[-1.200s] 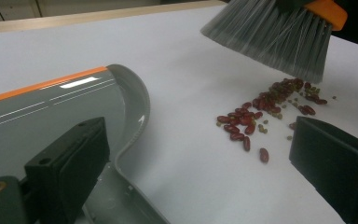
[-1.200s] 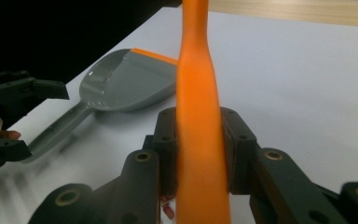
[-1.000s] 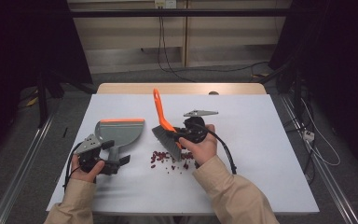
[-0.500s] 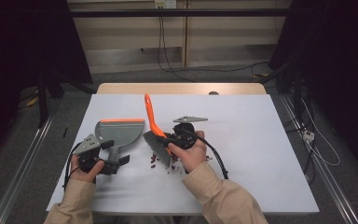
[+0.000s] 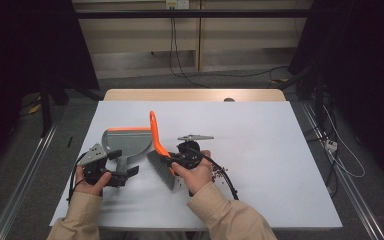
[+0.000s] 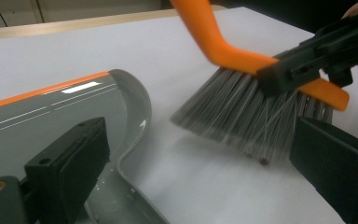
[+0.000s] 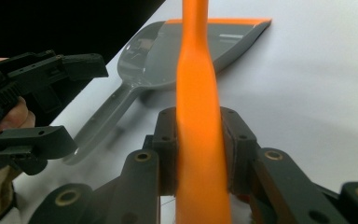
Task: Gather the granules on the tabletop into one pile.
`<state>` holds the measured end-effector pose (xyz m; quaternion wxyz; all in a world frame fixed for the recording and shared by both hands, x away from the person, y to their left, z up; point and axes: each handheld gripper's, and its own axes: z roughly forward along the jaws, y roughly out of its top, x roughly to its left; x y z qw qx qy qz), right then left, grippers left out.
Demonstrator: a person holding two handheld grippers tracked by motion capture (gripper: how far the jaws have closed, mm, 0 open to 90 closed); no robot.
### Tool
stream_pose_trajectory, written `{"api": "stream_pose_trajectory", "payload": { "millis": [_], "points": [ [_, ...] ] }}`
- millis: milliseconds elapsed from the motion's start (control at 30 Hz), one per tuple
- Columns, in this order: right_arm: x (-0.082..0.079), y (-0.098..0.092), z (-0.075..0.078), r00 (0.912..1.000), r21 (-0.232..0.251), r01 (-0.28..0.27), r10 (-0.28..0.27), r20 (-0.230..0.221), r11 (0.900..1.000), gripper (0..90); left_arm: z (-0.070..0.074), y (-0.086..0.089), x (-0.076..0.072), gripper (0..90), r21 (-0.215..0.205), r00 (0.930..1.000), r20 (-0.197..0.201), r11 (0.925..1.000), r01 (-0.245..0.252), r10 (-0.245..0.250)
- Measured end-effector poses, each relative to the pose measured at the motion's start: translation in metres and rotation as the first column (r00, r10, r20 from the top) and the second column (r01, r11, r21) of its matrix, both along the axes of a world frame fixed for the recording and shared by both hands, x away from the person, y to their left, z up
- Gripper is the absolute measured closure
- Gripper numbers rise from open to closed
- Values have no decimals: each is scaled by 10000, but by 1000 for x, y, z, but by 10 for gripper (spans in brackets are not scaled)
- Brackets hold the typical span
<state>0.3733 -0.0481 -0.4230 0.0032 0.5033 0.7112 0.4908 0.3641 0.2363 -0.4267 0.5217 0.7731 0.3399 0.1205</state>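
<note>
An orange-handled brush (image 5: 156, 145) with grey bristles stands tilted, bristles on the white table just beside a grey, orange-edged dustpan (image 5: 122, 142) lying flat, small dark crumbs (image 5: 220, 172) near it.

Brush (image 6: 242, 100): glossy orange plastic handle, grey synthetic bristles. Dustpan (image 5: 126, 142): smooth grey plastic, slight sheen, orange lip at 12 o'clock. Table (image 5: 280, 150): matt white; far edge pale wood.

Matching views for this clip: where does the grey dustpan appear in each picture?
High view: dustpan left of centre, beside the brush.
Left gripper view: dustpan at lower left, past the near jaw.
Right gripper view: dustpan upper centre-left, behind the handle.
Shared landmark: the brush's orange handle.
</note>
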Motion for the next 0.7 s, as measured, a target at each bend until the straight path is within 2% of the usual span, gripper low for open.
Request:
{"api": "stream_pose_trajectory", "payload": {
  "millis": [167,200,300,367,400,700],
  "points": [
    [2,10,-7,9982,662,205,-167,-581,9976,717,0,0,0,47,18,10000,-1,10000,20,-20],
    [3,13,-9,9976,626,247,-205,-665,9977,717,0,0,0,47,11,10000,2,10000,18,-18],
    [7,16,-14,9980,-166,459,-466,-427,9988,715,0,0,0,47,-63,10000,37,10000,16,-15],
    [11,13,-16,9964,-267,526,-543,-657,9983,712,1,1,0,47,-19,10000,45,10000,37,-37],
    [11,11,-16,9968,-499,532,-560,-563,9973,710,1,1,0,47,-39,10000,25,10000,17,-17],
    [12,0,-15,9958,-1033,669,-728,-547,9924,705,1,1,0,47,-29,10000,34,10000,12,-12]
  ]
}}
